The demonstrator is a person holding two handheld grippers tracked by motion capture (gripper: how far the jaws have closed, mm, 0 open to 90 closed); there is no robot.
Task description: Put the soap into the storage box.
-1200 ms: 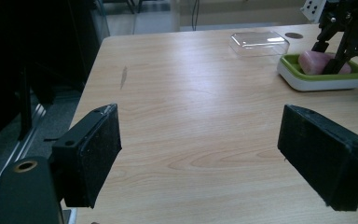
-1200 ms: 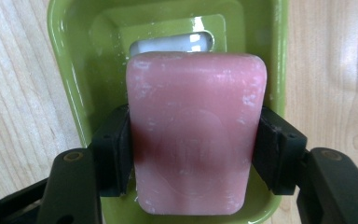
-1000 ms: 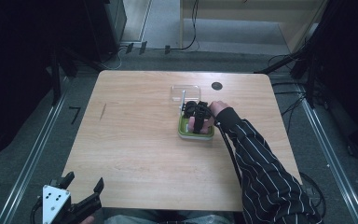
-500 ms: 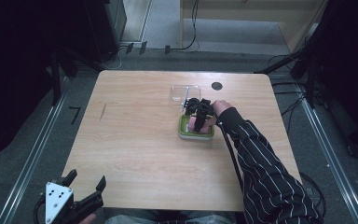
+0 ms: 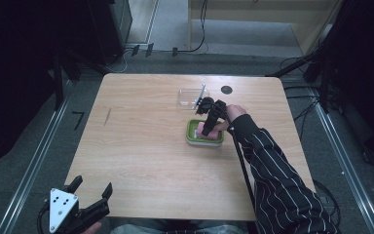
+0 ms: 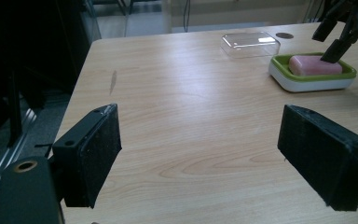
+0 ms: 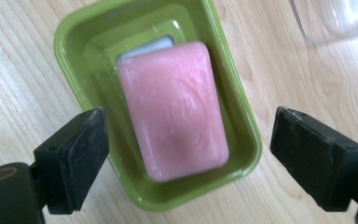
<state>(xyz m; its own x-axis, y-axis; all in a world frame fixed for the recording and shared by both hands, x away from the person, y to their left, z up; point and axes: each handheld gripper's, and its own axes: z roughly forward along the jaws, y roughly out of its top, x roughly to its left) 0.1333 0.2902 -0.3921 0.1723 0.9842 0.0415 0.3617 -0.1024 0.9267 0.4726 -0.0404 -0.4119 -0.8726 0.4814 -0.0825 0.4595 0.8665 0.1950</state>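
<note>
Wooden surface (image 5: 141, 146), pale grain, mostly bare; a small dark round mark (image 5: 226, 89) near its far edge. Person's right arm in a striped sleeve (image 5: 277, 180) reaches in from the near right corner toward the far middle. Left gripper (image 5: 90, 197) sits at the near left corner of the surface, low by the edge, grey three-cornered plate on top — jaws spread wide, nothing between them; in the left gripper view the two black pads stand far apart over bare wood. Right gripper (image 5: 205, 108) hangs over the soap dish (image 5: 204, 140), pointing down at it; jaws spread wide, one on each side of the dish in the right gripper view, not touching it as far as can be seen. The dish is green inside with a white base, set on the surface right of centre toward the far side. Clear plastic lid (image 5: 192, 97) lies on the wood just beyond the dish, apart from it — edge of it shows at the top right corner of the right gripper view. Pink soap bar (image 7: 175, 109) lies flat in the dish, a little askew, a white insert (image 7: 145, 46) peeking out from under its far end.
</note>
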